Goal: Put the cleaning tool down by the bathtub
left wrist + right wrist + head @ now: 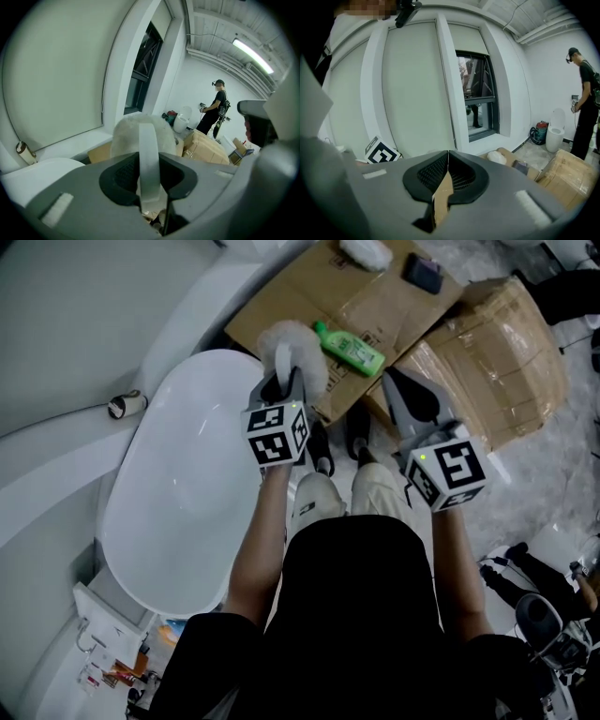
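Left gripper [284, 381]: clamped. In the left gripper view [149, 179] I see both black pads pressed on the flat white handle of the white fluffy-headed cleaning tool [140, 133], with the woolly head standing up beyond the jaws. No slack shows between the pads and the handle.

Right gripper [394, 378]: closed with nothing held. In its own view [448, 158] the two jaw tips meet along one line and nothing sits between them; only brown cardboard shows through the notch below.

Position of the cleaning tool [292, 341]: off the ground in the left gripper's grasp, head pointing away from me. From the head view the head lies over the near edge of a flat brown cardboard sheet [375, 292], just beside the far end of the white oval bathtub [127, 470]. I cannot tell whether the wool touches the cardboard.

Surroundings:
- A green plastic bottle [349, 350] lies on its side on the sheet, just right of the tool's head.
- A brown cardboard box wrapped in clear film [497, 362] stands beyond the right gripper.
- A small dark flat object [422, 274] lies on the sheet, well apart from the tool.
- A small roll [125, 405] sits on the white ledge beside the tub.
- A person in dark clothing [216, 110] stands at the far wall, well apart from the work area.

The tub's white rim [37, 173] shows low and left of the left gripper.
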`<state>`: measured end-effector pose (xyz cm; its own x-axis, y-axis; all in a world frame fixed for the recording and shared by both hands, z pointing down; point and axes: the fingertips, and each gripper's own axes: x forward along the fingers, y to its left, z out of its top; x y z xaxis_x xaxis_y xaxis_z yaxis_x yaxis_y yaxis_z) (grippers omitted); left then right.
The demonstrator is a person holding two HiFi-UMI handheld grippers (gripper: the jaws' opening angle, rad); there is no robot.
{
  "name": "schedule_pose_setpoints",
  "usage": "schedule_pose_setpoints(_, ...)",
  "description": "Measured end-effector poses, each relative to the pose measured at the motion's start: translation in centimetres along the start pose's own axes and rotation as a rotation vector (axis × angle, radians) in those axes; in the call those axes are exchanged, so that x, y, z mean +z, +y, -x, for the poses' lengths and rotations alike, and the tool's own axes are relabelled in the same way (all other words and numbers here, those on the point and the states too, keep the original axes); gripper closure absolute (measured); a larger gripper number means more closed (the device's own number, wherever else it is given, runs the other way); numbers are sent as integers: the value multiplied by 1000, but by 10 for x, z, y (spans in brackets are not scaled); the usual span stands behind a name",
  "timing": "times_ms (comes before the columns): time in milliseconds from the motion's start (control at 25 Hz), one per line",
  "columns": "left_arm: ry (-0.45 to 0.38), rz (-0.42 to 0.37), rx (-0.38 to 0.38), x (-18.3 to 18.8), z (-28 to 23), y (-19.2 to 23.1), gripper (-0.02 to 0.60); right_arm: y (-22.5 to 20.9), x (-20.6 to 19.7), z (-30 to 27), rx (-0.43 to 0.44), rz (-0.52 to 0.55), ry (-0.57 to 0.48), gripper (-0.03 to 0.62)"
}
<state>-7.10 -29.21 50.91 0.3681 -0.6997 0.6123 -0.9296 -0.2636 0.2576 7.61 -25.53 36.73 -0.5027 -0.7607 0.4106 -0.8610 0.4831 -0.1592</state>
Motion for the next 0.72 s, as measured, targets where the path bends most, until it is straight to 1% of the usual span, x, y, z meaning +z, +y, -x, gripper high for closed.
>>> schedule_pose_setpoints(720,98,58,77,-61,-75,16,500,-33,-46,-40,74,-18,83,585)
